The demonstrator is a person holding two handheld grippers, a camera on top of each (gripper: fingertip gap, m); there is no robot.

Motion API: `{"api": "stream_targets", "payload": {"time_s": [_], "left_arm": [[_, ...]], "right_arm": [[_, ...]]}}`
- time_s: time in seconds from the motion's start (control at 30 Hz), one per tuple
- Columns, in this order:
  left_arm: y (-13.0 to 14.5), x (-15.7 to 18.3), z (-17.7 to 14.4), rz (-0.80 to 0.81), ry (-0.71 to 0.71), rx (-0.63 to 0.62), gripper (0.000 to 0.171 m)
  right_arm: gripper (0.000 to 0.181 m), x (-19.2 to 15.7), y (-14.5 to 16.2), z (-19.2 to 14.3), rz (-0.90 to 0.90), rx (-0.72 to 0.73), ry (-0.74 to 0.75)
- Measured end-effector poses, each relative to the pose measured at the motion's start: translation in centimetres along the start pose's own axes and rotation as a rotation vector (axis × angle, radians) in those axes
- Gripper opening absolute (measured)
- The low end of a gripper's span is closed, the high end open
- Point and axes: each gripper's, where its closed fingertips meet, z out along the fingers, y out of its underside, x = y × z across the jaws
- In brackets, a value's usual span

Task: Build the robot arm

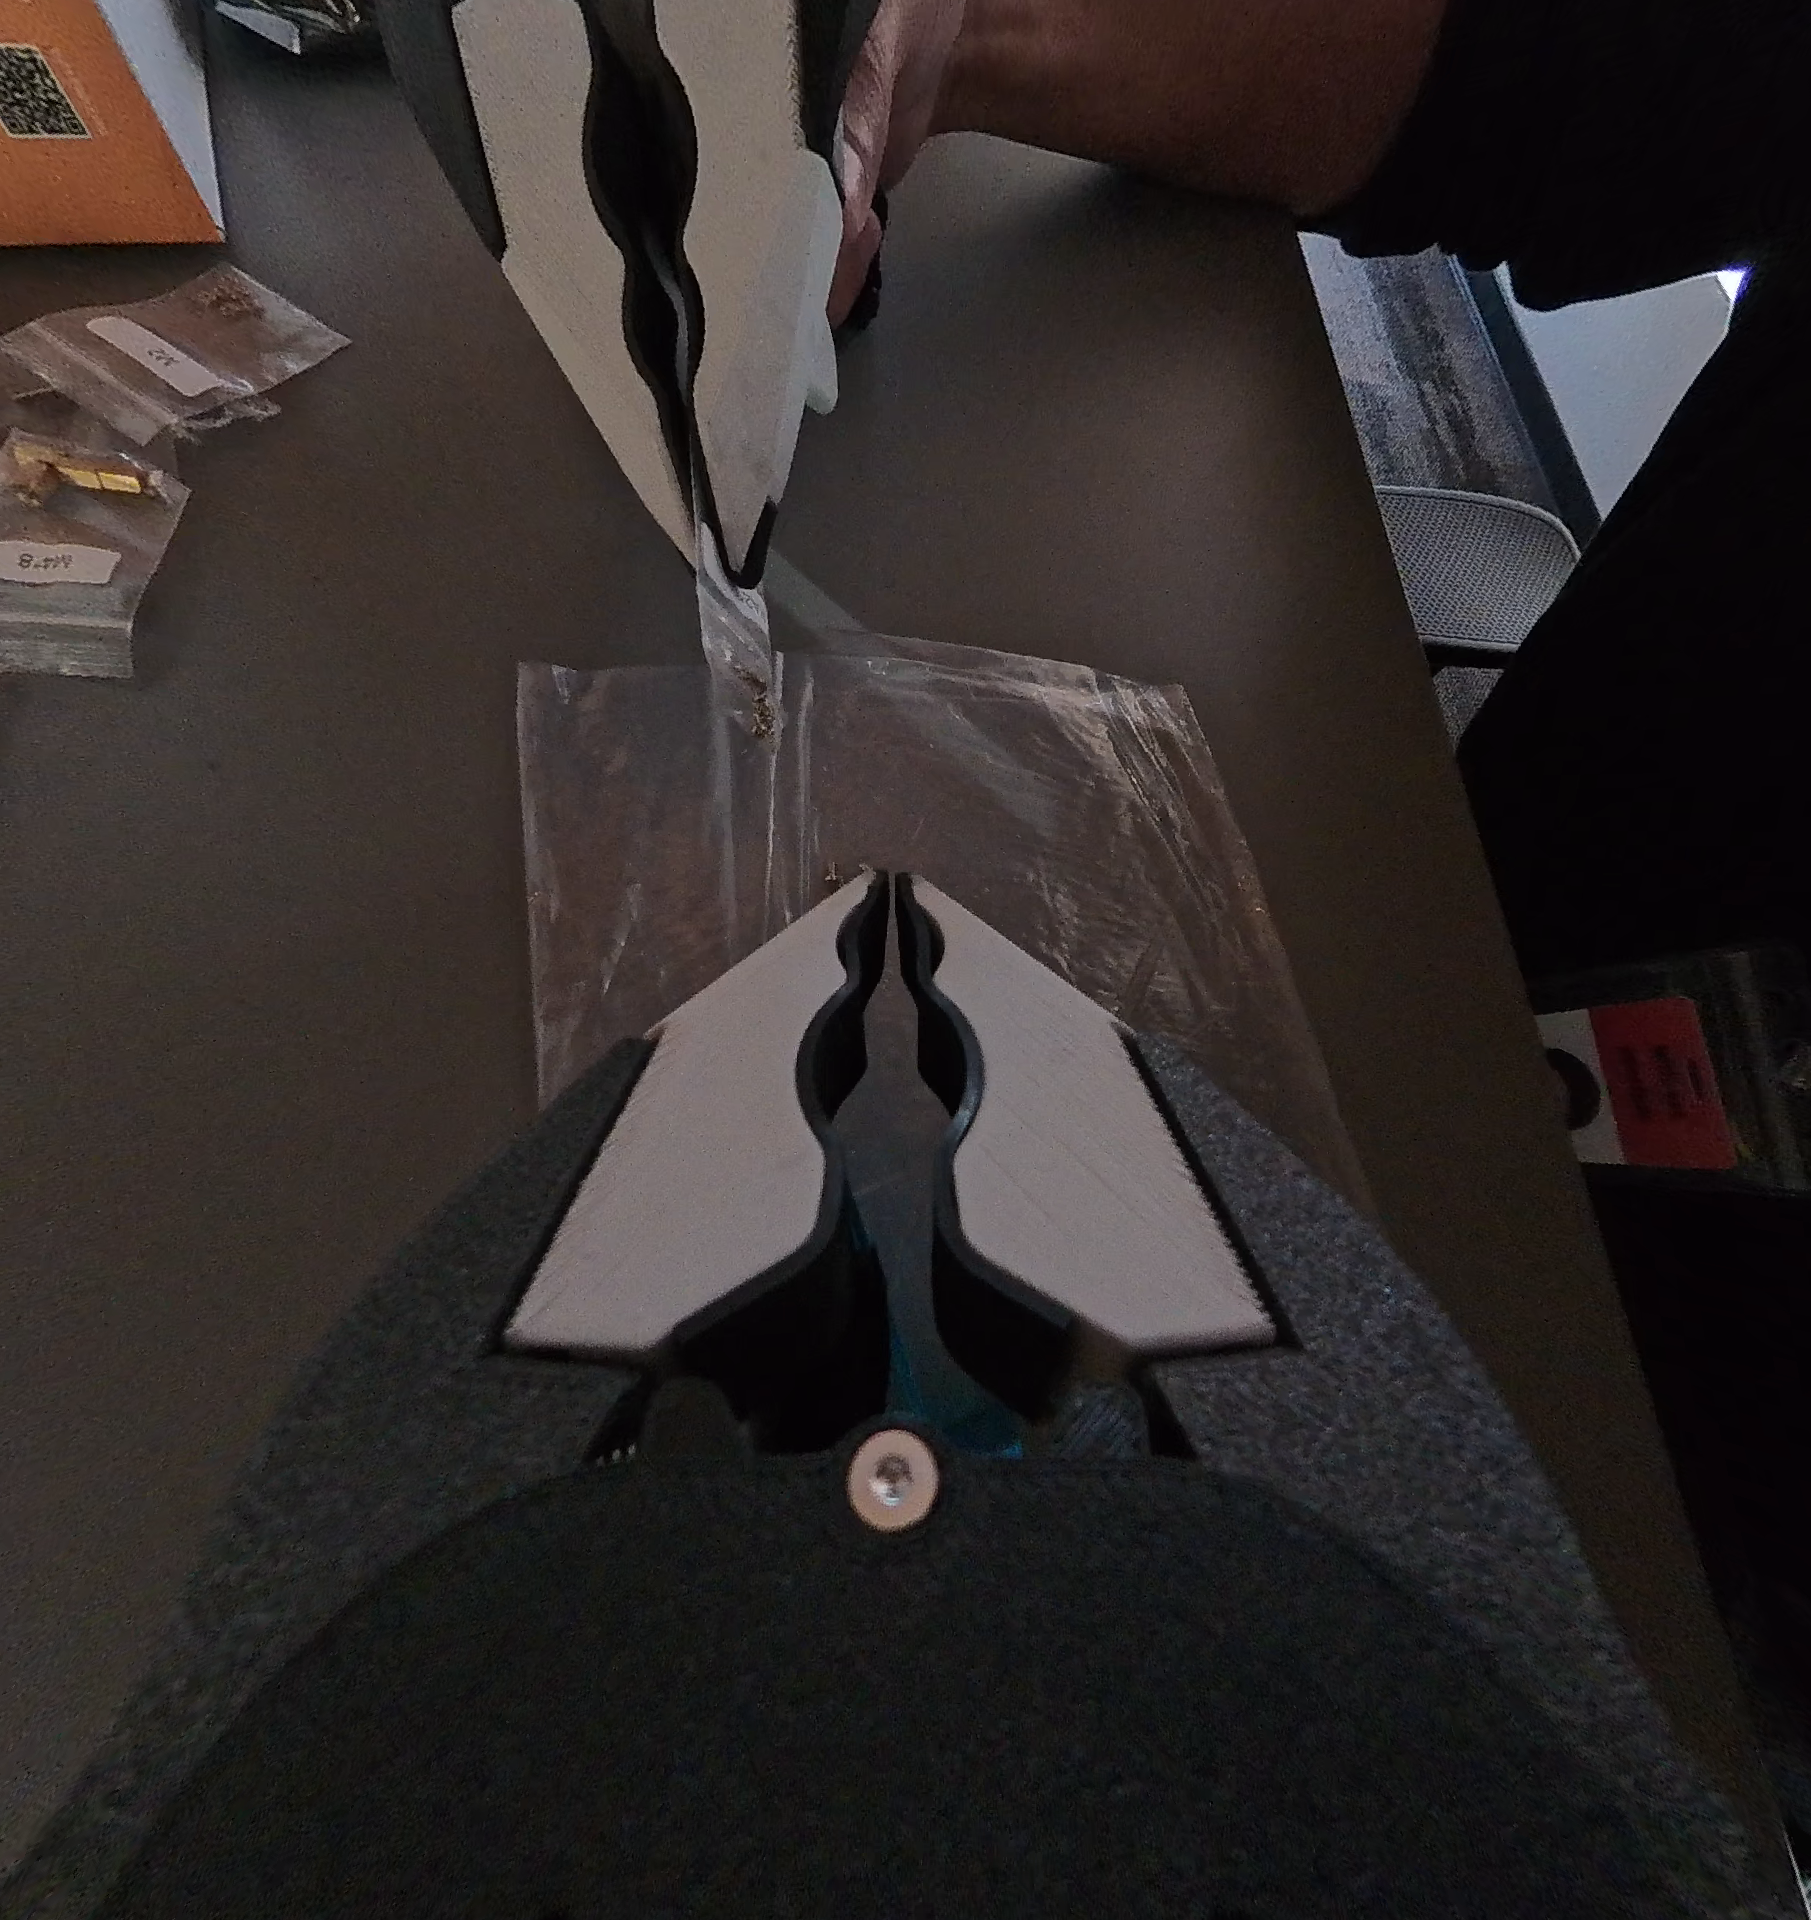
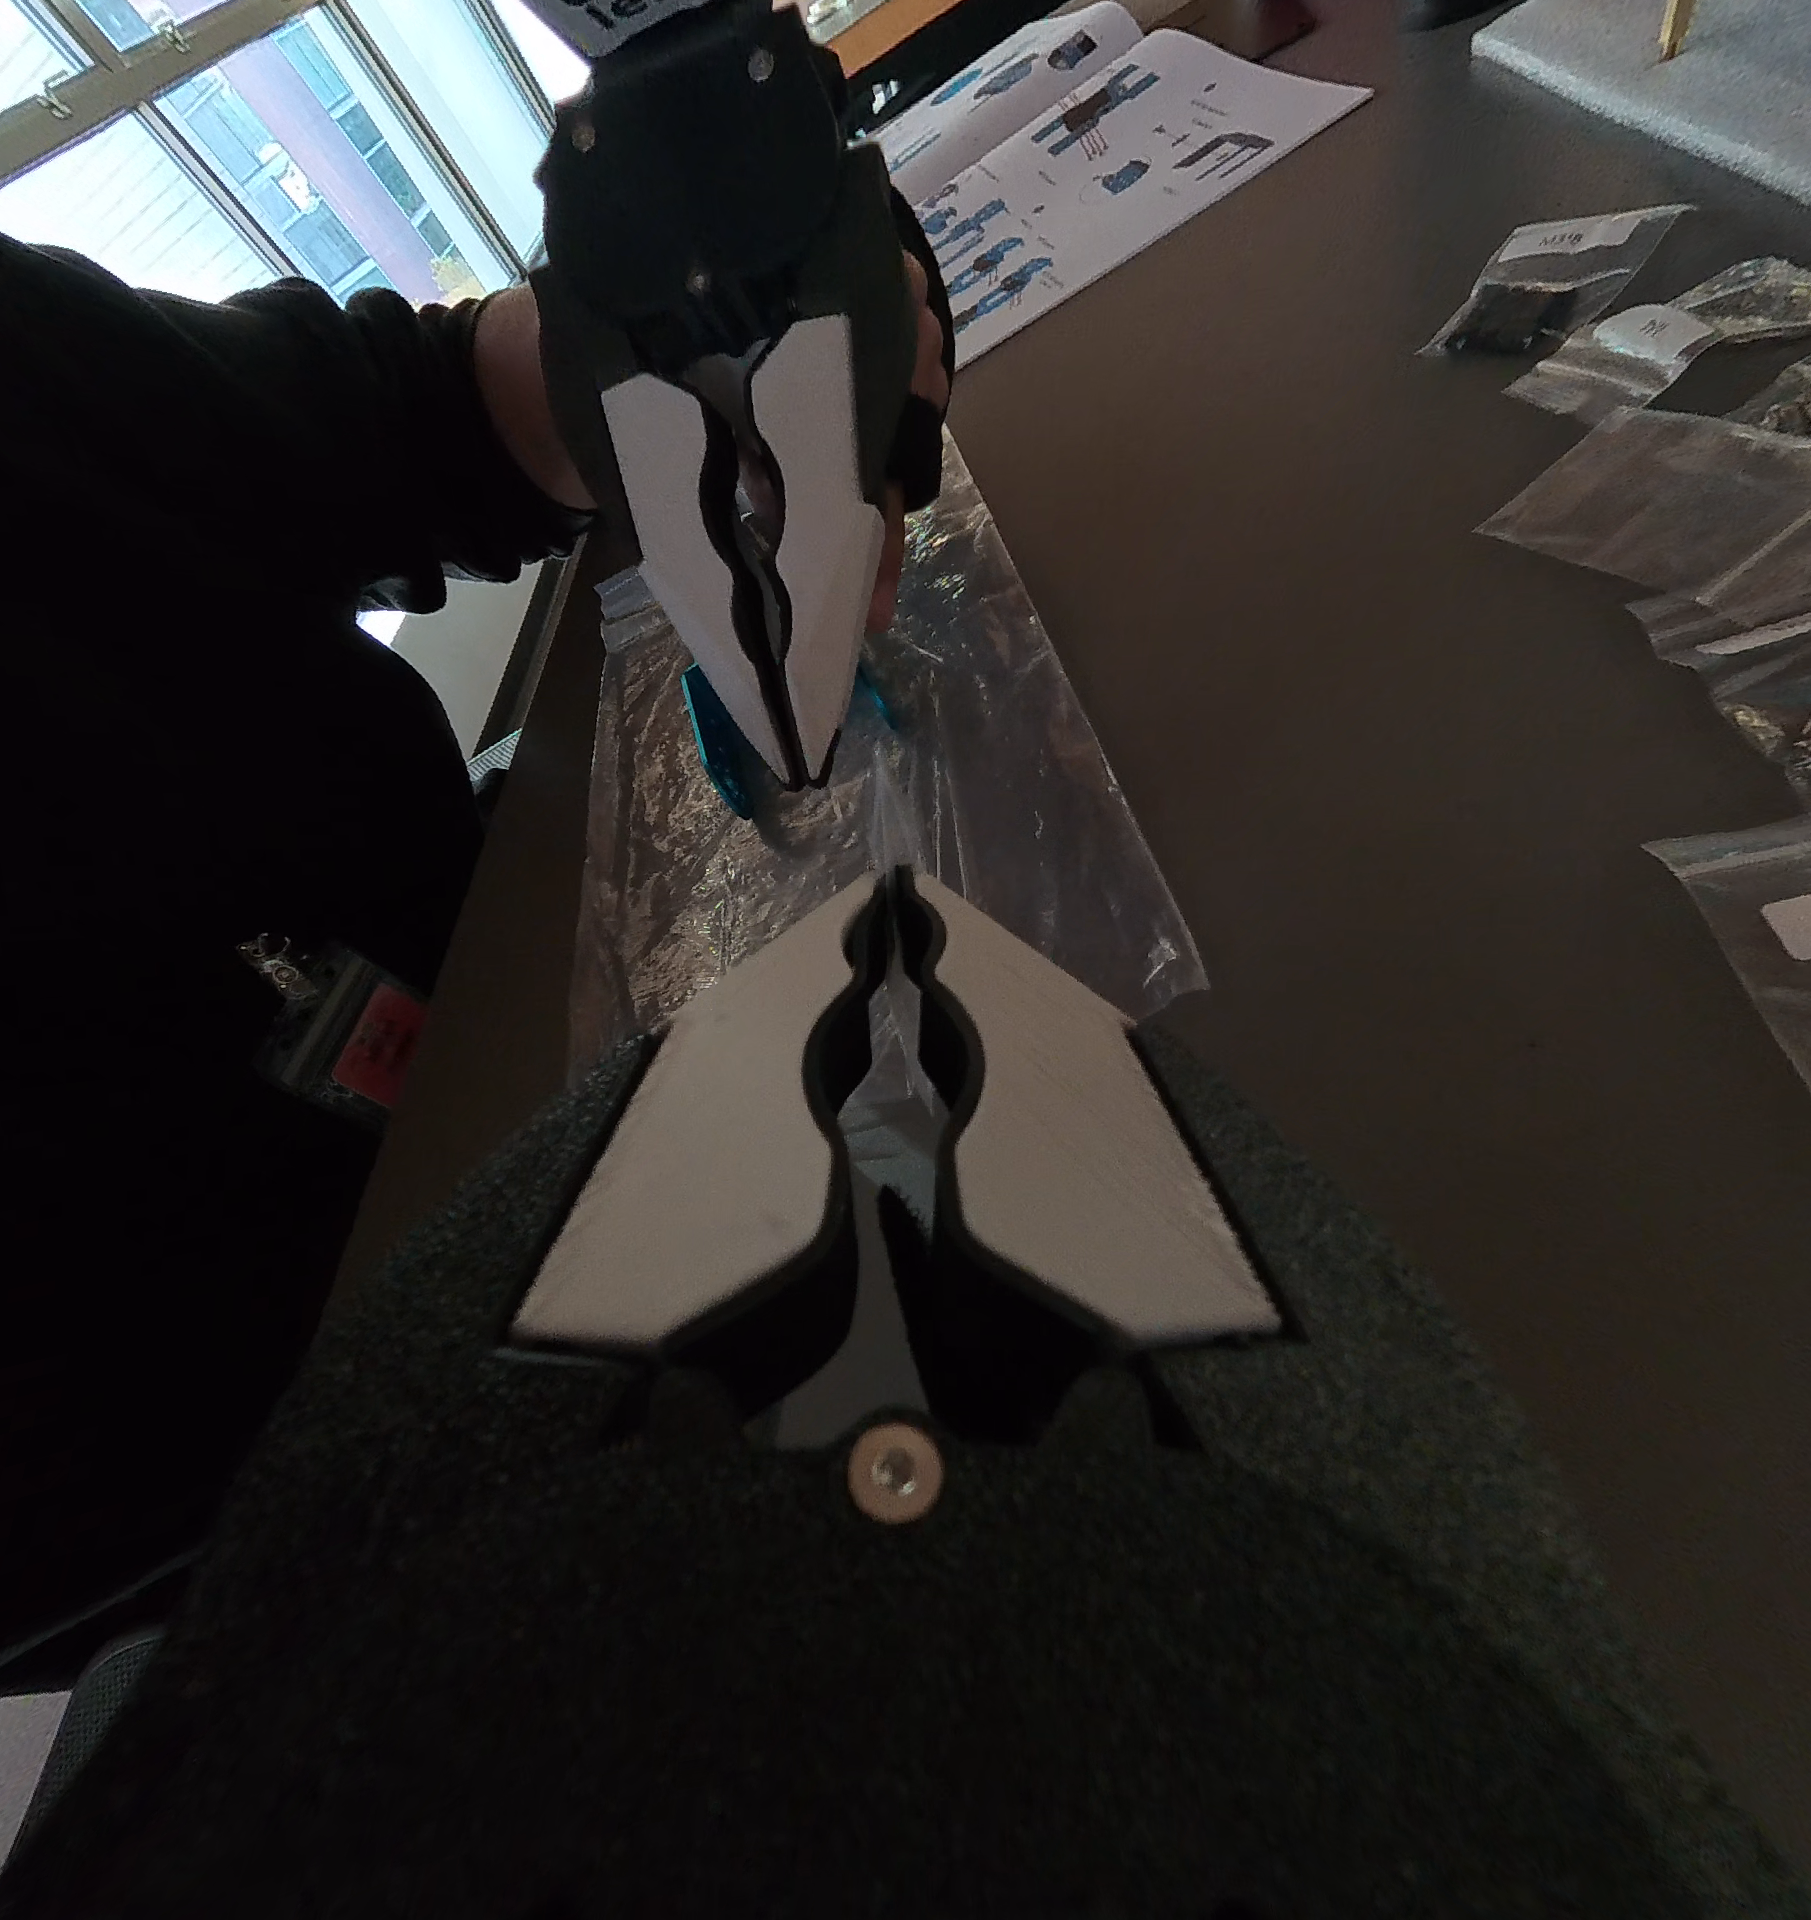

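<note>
My left gripper [image 1: 885,878] is shut, its tips pinching the upper layer of a large clear plastic bag [image 1: 1036,810] that lies flat on the dark table [image 1: 309,935]. A blue metal part [image 2: 716,750] lies in that bag under the left gripper [image 2: 802,777]. My right gripper [image 2: 893,878] is shut on a small clear bag [image 1: 737,644] of tiny brass pieces. In the left wrist view the right gripper [image 1: 735,561] holds that small bag hanging over the large bag's far edge. A thin strip of the small bag's plastic [image 2: 885,821] shows past the right fingertips.
Several small labelled bags of hardware [image 1: 70,468] lie to one side; they also show in the right wrist view [image 2: 1711,468]. An orange box [image 1: 49,125] and an open instruction booklet [image 2: 1088,156] are farther off. The table edge [image 1: 1400,623] runs beside the large bag, with a person in dark sleeves [image 2: 153,520] there. The tips of one gripper are about 7 cm away from the tips of the other.
</note>
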Motion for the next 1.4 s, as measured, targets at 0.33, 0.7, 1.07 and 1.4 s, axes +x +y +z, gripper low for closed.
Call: {"api": "stream_targets", "payload": {"time_s": [0.33, 0.7, 1.07, 1.4], "left_arm": [[-0.1, 0.6, 0.1, 0.03, 0.004, -0.009, 0.001], [-2.4, -1.4, -0.2, 0.03, -0.152, 0.087, 0.001], [-2.5, -1.4, 0.6, -0.012, -0.13, 0.101, 0.006], [-1.8, -1.0, 1.2, 0.012, -0.122, 0.053, 0.007]], "right_arm": [[0.0, -0.1, 0.0, 0.1, -0.003, -0.002, 0.0], [0.0, -1.0, -0.3, 0.5, -0.007, 0.013, -0.037], [0.0, -1.6, -0.5, 0.8, -0.005, 0.02, -0.06], [0.0, -1.8, -0.7, 0.8, 0.0, 0.028, -0.071]]}}
